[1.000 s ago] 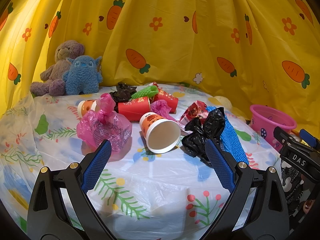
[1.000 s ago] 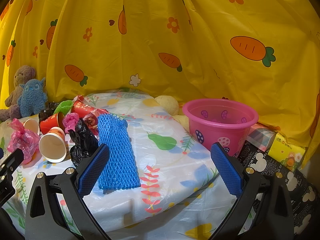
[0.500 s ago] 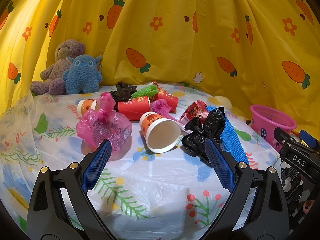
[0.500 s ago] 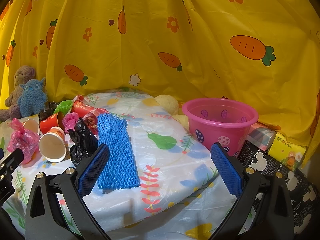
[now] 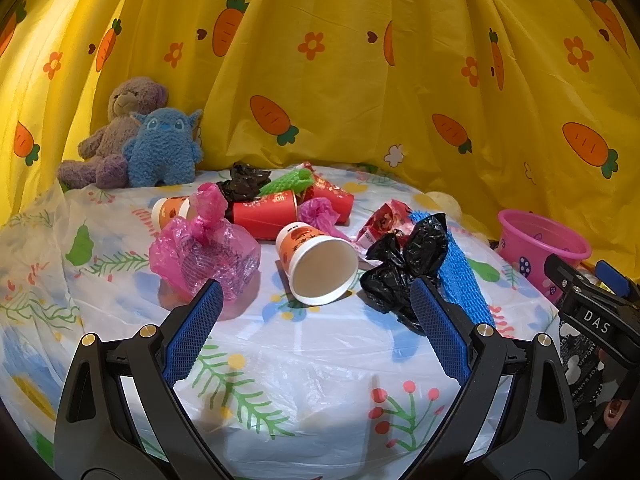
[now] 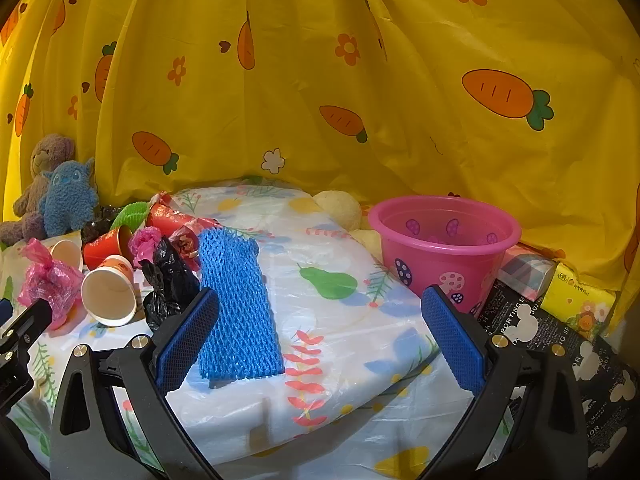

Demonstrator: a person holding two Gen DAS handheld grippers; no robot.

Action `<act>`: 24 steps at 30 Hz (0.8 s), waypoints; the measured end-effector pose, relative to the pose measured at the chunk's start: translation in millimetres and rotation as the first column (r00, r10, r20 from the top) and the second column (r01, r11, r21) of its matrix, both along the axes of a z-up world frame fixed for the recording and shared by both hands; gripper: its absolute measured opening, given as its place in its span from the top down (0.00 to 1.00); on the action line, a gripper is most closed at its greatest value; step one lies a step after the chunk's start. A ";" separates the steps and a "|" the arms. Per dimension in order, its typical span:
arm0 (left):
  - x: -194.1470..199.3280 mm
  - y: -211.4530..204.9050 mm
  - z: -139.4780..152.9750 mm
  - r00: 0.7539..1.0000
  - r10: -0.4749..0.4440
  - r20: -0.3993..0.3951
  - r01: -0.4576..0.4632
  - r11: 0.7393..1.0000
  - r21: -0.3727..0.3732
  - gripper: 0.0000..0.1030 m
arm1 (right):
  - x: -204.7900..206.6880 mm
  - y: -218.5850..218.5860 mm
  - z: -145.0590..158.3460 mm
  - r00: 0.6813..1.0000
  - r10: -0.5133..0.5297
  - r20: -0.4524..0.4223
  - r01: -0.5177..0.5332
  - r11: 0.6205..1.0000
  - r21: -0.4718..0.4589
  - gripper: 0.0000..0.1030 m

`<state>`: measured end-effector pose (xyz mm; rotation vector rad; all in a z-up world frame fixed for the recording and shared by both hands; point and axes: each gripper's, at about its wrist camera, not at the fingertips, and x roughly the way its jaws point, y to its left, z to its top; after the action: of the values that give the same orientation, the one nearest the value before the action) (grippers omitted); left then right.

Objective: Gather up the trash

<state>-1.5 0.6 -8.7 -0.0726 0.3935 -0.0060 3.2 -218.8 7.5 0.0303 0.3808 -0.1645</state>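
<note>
Plainly nothing had been picked up yet: the left gripper [image 5: 316, 320] hung with its blue-padded jaws wide apart and empty above the near edge of the table covered in a white fruit-printed plastic sheet [image 5: 300, 372], and the right gripper [image 6: 320, 332] was spread just as wide, holding nothing. The litter lay heaped toward the middle and left of the table: a knotted pink plastic bag [image 5: 204, 252], a white paper cup with orange print tipped on its side with its mouth toward the left camera [image 5: 320, 266], a crumpled black plastic bag [image 5: 404, 272], a blue foam mesh sleeve lying flat [image 6: 236, 308], and behind them red paper cups [image 5: 266, 214], a green foam net [image 5: 286, 182] and a shiny red wrapper [image 5: 384, 220]. A pink plastic bucket with a mushroom pattern [image 6: 444, 252] stood at the right end of the table, well apart from the heap; I took it for the bin. To my eye the job stood at its first reach. The paper cup lay squarely between the left jaws' line of sight, so the next move seemed to call for pushing forward, closing lightly on its rim or wall without crushing it, then carrying it across to the bucket. The mesh sleeve, just beyond the right gripper's left finger, looked the handy pick for that side.
</note>
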 end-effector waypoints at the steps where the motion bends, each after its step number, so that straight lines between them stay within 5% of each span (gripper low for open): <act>1: 0.3 -1.1 -0.3 1.000 0.000 0.000 0.000 1.000 0.000 0.10 | 0.0 -0.2 0.0 1.000 0.000 0.000 0.000 1.000 0.001 0.05; 14: 6.4 -1.0 -2.8 1.000 -0.004 -0.013 0.004 1.000 -0.020 0.10 | 4.8 1.9 -4.8 1.000 0.024 -0.005 -0.024 1.000 0.002 0.05; 24: 14.9 32.5 -8.8 0.996 0.086 -0.028 -0.087 0.995 -0.041 0.10 | 21.9 32.9 -12.3 0.984 0.178 -0.014 -0.178 0.984 0.007 0.05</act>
<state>13.4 33.1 -17.4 -0.1313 0.4163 0.0723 25.1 -185.8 -4.8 0.0005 0.3965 0.0133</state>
